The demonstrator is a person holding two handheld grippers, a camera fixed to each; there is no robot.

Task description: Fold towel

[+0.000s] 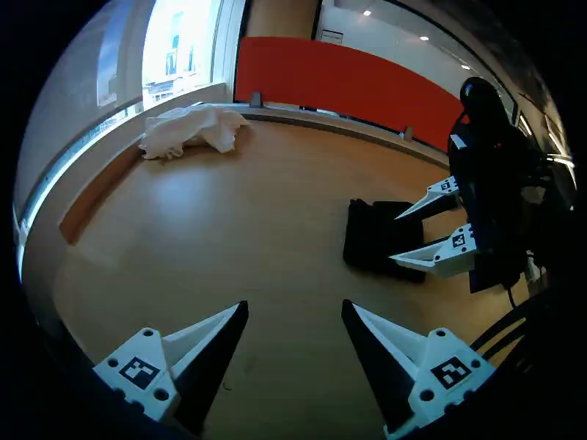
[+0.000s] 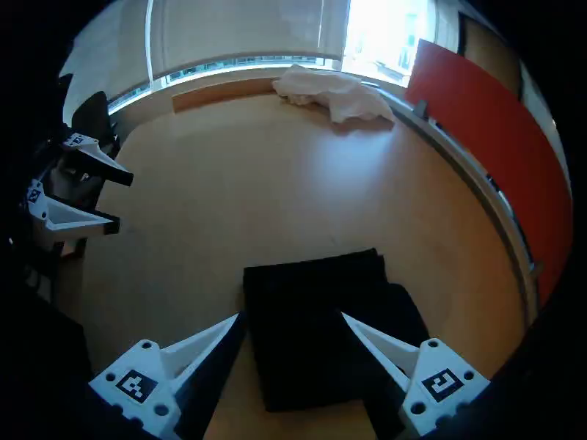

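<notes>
A folded black towel [image 2: 323, 323] lies flat on the wooden table, right under my right gripper [image 2: 292, 319], whose jaws stand open above it with nothing between them. The same black towel [image 1: 374, 231] appears at the right in the left gripper view, with the right gripper [image 1: 396, 236] hovering over it. My left gripper [image 1: 293, 308] is open over bare wood, well apart from the towel. In the right gripper view, the left gripper [image 2: 114, 202] shows at the far left edge.
A crumpled white cloth [image 1: 192, 128] sits at the far corner of the table by the window [image 1: 176, 51]; the same white cloth [image 2: 334, 92] appears at the top. A red panel [image 1: 352, 81] runs along the table's back edge. A raised wooden ledge [image 1: 92, 198] borders the window side.
</notes>
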